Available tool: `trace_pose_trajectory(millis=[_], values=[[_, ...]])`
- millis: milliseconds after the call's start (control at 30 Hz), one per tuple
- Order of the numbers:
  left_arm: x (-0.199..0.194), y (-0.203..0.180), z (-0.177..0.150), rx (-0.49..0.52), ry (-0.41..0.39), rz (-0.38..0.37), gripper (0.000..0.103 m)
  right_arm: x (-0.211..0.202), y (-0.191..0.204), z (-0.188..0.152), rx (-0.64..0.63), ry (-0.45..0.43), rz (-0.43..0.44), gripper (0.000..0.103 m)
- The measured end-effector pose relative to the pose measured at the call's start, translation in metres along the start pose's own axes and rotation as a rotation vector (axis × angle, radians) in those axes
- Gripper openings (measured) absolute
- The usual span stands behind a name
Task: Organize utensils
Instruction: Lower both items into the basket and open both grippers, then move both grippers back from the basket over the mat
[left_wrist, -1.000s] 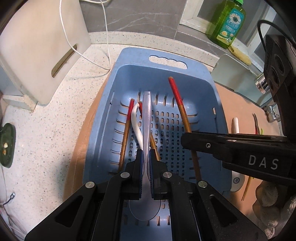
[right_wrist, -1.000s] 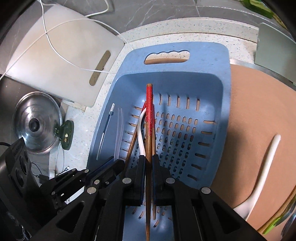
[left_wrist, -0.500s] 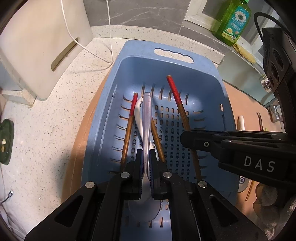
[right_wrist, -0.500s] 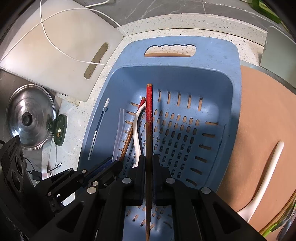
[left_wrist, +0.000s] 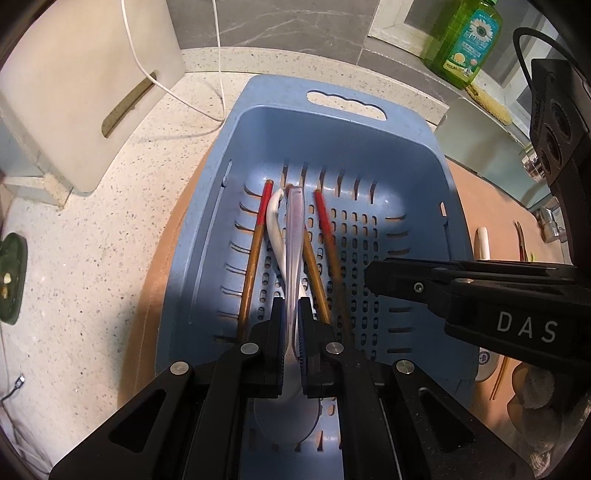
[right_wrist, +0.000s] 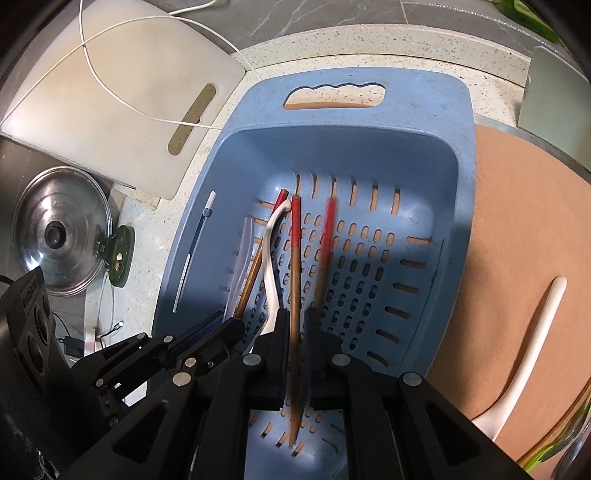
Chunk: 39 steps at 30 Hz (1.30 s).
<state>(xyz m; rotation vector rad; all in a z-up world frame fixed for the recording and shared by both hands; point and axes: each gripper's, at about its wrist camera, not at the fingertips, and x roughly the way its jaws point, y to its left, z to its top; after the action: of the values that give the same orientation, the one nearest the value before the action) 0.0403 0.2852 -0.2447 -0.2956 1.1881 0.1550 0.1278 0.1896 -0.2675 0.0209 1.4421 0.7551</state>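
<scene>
A blue slotted basket (left_wrist: 424, 155) (right_wrist: 458, 192) holds red-tipped wooden chopsticks (left_wrist: 255, 251) and a white spoon (left_wrist: 273, 225). My left gripper (left_wrist: 291, 306) is shut on a clear plastic spoon (left_wrist: 295, 229) held over the basket; its bowl lies under the fingers. My right gripper (right_wrist: 295, 321) has its jaws slightly apart. A red-tipped chopstick (right_wrist: 294, 266) lies between them on the basket floor. A second, blurred chopstick (right_wrist: 325, 243) is falling just to its right, also in the left wrist view (left_wrist: 327, 236).
A white cutting board (left_wrist: 85, 85) with a white cable leans at the left. A pot lid (right_wrist: 59, 236) lies left of the basket. A white spoon (right_wrist: 532, 332) rests on the brown mat (right_wrist: 517, 229). A green soap bottle (left_wrist: 465, 40) stands at the back.
My right gripper has opened and let go of its chopstick, which has dropped into the basket. Both grippers moved lower toward the basket. My left gripper still holds the clear spoon.
</scene>
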Motion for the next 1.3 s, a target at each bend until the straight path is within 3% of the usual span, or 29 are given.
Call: trace_pose_trajectory(millis=[167, 333, 533, 900, 1033, 1167, 1300], values=[[-0.005, 0.002, -0.004, -0.021, -0.024, 0.011, 0.006, -0.005, -0.001, -0.003, -0.016, -0.011, 0.006, 0.01], [-0.007, 0.006, -0.01, -0.048, -0.041, 0.015, 0.011, -0.01, 0.002, -0.007, -0.05, -0.024, 0.01, 0.019], [-0.009, 0.011, -0.017, -0.09, -0.062, 0.008, 0.013, -0.016, 0.003, -0.011, -0.083, -0.037, 0.01, 0.019], [-0.047, 0.004, -0.031, -0.112, -0.167, -0.012, 0.013, -0.059, 0.004, -0.027, -0.158, -0.115, 0.027, 0.025], [-0.062, -0.007, -0.035, -0.107, -0.197, -0.017, 0.013, -0.08, 0.004, -0.034, -0.189, -0.158, 0.042, 0.043], [-0.074, -0.016, -0.038, -0.093, -0.22, -0.007, 0.021, -0.1, 0.001, -0.044, -0.234, -0.189, 0.035, 0.044], [-0.084, -0.028, -0.04, -0.084, -0.237, -0.013, 0.021, -0.116, -0.008, -0.052, -0.235, -0.205, 0.059, 0.047]])
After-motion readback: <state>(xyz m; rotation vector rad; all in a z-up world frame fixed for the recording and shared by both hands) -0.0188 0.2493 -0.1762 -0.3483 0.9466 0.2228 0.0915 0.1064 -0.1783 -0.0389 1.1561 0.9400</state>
